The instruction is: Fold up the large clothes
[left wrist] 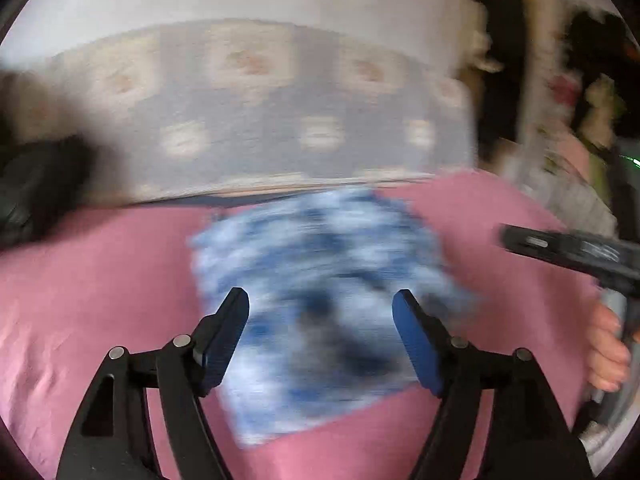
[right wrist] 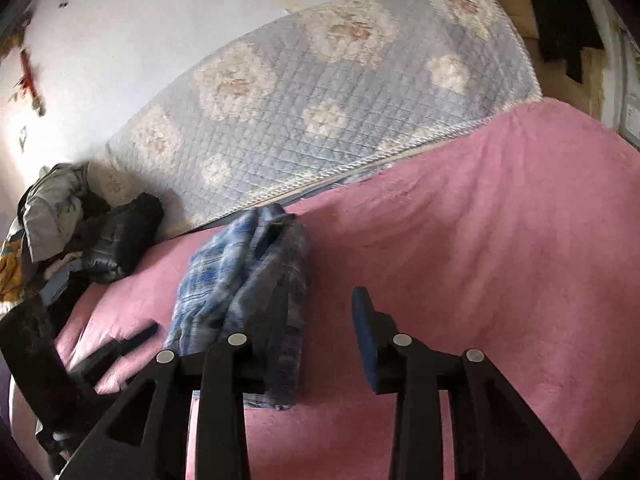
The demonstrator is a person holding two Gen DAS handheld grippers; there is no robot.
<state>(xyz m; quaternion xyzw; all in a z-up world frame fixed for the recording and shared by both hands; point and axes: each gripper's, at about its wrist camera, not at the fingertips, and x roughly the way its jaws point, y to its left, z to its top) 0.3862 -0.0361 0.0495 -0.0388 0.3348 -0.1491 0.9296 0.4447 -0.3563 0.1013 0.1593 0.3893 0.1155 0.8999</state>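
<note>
A blue-and-white plaid garment (left wrist: pixel 320 300) lies folded in a compact block on the pink bedspread (left wrist: pixel 100 280). The left wrist view is motion-blurred. My left gripper (left wrist: pixel 320 304) is open and empty, hovering just above the garment. The right gripper's body (left wrist: pixel 572 252) shows at the right edge there, held by a hand. In the right wrist view the garment (right wrist: pixel 248 280) lies ahead and to the left. My right gripper (right wrist: pixel 320 300) is open and empty above the bedspread (right wrist: pixel 480 240), its left finger over the garment's right edge.
A quilted blue-grey floral mattress (right wrist: pixel 320 100) leans against the white wall behind the bed. A pile of dark and grey clothes (right wrist: pixel 80 232) sits at the bed's far left. The left gripper's dark body (right wrist: pixel 120 344) shows left of the garment.
</note>
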